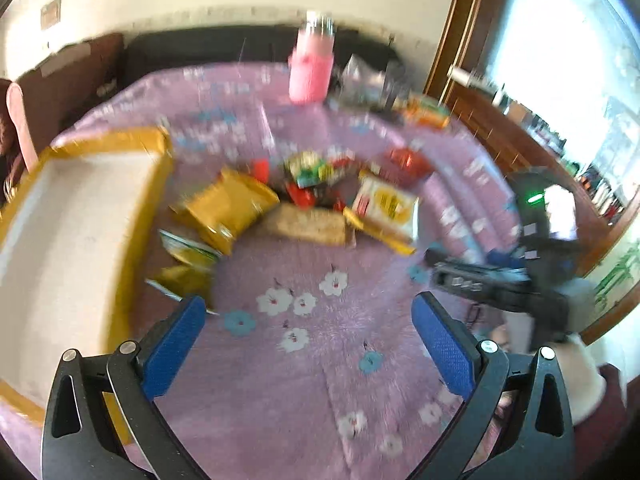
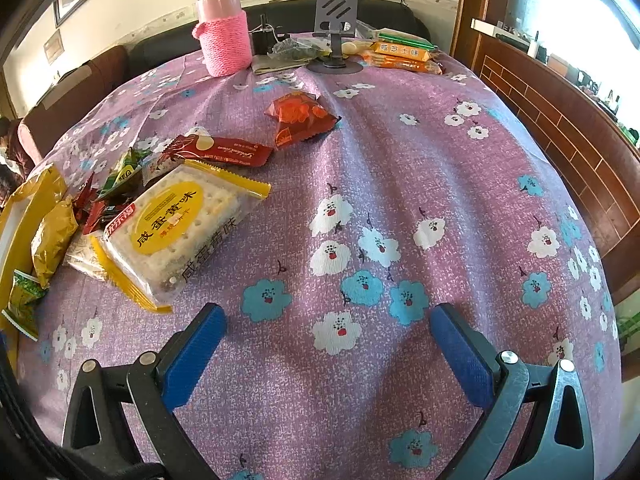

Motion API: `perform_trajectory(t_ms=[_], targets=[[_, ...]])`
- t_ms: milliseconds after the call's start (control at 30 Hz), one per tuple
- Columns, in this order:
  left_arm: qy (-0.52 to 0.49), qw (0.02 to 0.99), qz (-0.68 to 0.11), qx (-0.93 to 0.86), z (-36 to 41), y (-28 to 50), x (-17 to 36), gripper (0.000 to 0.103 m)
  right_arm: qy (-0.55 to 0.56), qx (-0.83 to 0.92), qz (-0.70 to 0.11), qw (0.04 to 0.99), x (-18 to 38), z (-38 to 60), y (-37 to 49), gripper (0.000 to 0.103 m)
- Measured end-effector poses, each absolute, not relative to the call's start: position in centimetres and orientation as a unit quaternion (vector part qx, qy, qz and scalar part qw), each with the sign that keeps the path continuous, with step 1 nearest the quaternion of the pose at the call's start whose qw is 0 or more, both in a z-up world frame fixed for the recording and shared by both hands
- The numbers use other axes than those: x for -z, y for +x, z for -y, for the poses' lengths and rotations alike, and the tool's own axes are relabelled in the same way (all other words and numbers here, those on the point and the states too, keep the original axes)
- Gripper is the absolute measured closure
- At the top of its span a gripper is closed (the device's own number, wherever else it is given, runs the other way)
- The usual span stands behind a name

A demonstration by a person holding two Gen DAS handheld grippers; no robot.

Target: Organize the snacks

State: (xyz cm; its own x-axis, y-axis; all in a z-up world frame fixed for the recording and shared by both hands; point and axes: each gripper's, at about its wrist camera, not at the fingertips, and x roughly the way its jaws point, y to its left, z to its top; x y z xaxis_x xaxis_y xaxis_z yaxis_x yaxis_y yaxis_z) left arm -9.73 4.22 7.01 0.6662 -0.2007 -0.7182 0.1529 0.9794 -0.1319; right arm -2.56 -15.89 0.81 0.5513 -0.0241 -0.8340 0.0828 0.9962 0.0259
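Early in the sorting: both empty, left hand-held gripper (image 1: pixel 308 320) and right hand-held gripper (image 2: pixel 328 328) spread wide above the counter (image 2: pixel 400 168). Snack pile (image 1: pixel 304 200) ahead of the left one, gold-rimmed tray (image 1: pixel 72 216) to its left. Next, probably: close on the cracker pack (image 2: pixel 176 232), avoiding the pink bottle (image 2: pixel 224 36) and phone stand (image 2: pixel 335 20) far beyond.

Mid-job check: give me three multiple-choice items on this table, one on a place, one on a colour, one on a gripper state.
1. The orange-red snack packet lies:
A. in the box
B. alone on the cloth, apart from the pile
C. under the bottle

2. The bottle's knitted sleeve is:
A. pink
B. green
C. blue

3. The right gripper is:
A. shut on a packet
B. open and empty
C. out of view

Answers: 1 B, bare cloth surrounds it; 2 A, pink in both views; 3 B, its fingers stand spread with only the tablecloth between.
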Motion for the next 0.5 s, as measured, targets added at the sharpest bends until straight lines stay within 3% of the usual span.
perform_trajectory(t_ms=[200, 300, 500], targets=[[-0.056, 0.938, -0.331, 0.08, -8.5, -13.7, -13.4, 0.0, 0.025, 0.014, -0.49, 0.871, -0.9, 15.8, -3.5, 0.0], [-0.072, 0.956, -0.275, 0.07, -10.4, -15.9, -16.8, 0.0, 0.019, 0.007, -0.493, 0.87, -1.4, 15.6, -5.1, 0.008], [-0.087, 0.98, -0.171, 0.057, -13.5, -20.5, -23.1, 0.0, 0.019, -0.008, -0.412, 0.911, -7.5, 15.9, -8.9, 0.011]])
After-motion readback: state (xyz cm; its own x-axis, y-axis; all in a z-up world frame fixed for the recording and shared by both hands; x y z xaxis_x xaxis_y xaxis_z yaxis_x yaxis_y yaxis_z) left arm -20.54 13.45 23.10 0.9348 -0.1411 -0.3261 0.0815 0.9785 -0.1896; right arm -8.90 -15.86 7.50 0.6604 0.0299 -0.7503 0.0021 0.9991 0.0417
